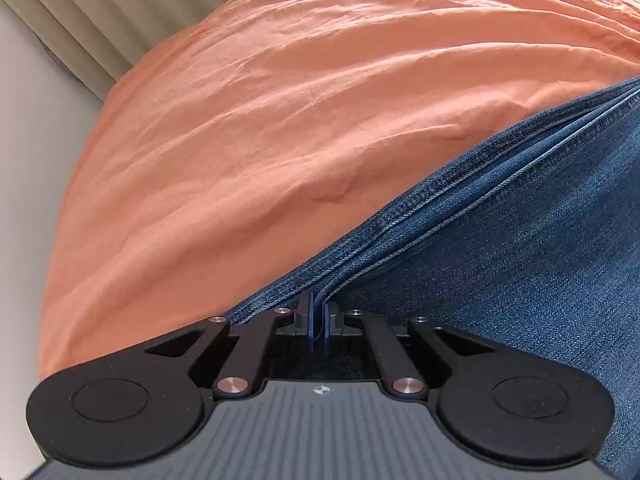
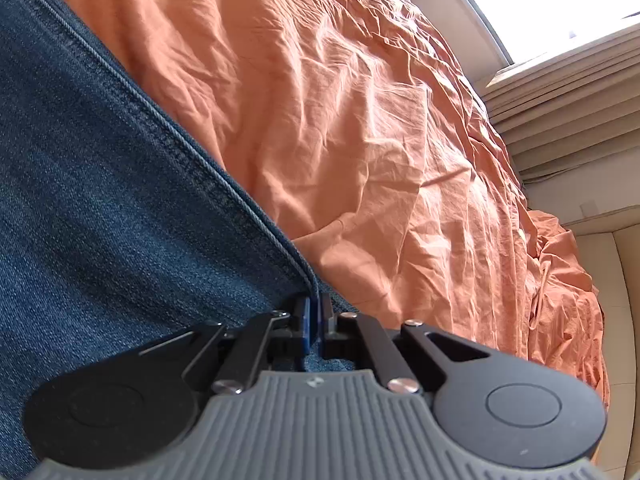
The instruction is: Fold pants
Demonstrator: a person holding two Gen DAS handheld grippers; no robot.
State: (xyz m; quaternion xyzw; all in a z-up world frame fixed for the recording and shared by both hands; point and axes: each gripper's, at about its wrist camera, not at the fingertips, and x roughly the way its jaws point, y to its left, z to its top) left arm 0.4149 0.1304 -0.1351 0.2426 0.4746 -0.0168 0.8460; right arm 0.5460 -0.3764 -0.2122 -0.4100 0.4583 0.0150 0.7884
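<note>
With the left gripper (image 1: 319,316) and right gripper (image 2: 315,318) each clenched on the jeans' (image 1: 520,240) stacked edge, we should carry both together, level, over the orange sheet (image 2: 380,120).

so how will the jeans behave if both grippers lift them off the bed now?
Probably floppy: the jeans look like soft denim, so the span between the left gripper and right gripper should sag. Likely heavyish, as several stacked layers show at the edge. Slipping seems unlikely: the weave looks coarse and both jaws are closed on the seamed edge.
</note>
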